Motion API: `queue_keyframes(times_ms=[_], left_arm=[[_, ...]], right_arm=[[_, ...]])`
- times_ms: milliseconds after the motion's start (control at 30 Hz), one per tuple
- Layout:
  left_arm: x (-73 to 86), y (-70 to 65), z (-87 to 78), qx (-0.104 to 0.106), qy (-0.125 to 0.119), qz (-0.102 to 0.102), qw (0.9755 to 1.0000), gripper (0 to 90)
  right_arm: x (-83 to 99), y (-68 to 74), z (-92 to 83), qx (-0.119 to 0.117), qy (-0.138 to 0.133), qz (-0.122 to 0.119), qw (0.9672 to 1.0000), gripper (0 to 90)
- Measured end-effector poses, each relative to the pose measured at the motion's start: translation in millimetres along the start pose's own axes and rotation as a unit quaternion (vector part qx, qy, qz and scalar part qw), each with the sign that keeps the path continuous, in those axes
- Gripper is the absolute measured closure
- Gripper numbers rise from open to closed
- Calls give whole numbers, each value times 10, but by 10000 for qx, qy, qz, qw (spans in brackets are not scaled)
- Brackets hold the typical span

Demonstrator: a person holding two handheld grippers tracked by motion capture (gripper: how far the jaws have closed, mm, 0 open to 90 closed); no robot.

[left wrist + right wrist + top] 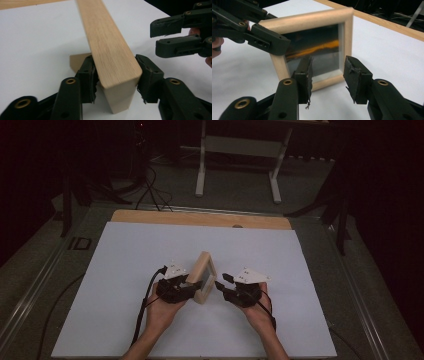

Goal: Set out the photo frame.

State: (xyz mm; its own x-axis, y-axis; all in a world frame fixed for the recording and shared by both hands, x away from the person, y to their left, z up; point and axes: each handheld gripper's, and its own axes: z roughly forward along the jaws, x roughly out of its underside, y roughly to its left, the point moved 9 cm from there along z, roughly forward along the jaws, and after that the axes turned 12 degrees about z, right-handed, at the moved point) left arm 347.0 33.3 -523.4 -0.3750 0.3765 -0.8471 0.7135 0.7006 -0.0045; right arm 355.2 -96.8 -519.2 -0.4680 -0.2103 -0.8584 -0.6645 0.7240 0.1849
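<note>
Two bare forearms reach in from the near edge of the white table top [125, 270] in the high view, palms turned inward, each hand wrapped around a black two-jaw gripper and aimed at the one object between them. That object is a small square picture frame of pale wood with a dark glass pane [205, 277], standing upright on its edge near the middle of the white surface, its top rail running away from the person. There is one frame, two grippers and two hands.

The left gripper [115, 72] has its jaws about half apart, set on either side of the frame's near top corner; in the left gripper view both pads lie against the wood's two faces, pinching the rail. A small piece of light wood [77, 61] lies on the table just behind the left jaw.

The right gripper [327, 75] stands just beside the frame's glass side with its jaws parted to a similar width and nothing between them; in the right gripper view the pads hang in front of the frame's lower right corner, apart from it.
</note>
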Motion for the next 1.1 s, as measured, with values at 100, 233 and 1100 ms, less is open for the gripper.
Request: queue_keyframes(times_ms=[100, 233, 1100], left_arm=[[-3, -8, -2, -24, 6, 61, 10000, 569], [-4, -10, -4, -28, 29, 97, 9999, 570], [-30, -170, 15, 56, 95, 763, 9970, 591]], right_arm=[[-36, -13, -16, 23, -56, 4, 10000, 580], [-72, -19, -28, 53, -95, -3, 9999, 581], [-532, -90, 56, 197, -519, 12, 9985, 896]])
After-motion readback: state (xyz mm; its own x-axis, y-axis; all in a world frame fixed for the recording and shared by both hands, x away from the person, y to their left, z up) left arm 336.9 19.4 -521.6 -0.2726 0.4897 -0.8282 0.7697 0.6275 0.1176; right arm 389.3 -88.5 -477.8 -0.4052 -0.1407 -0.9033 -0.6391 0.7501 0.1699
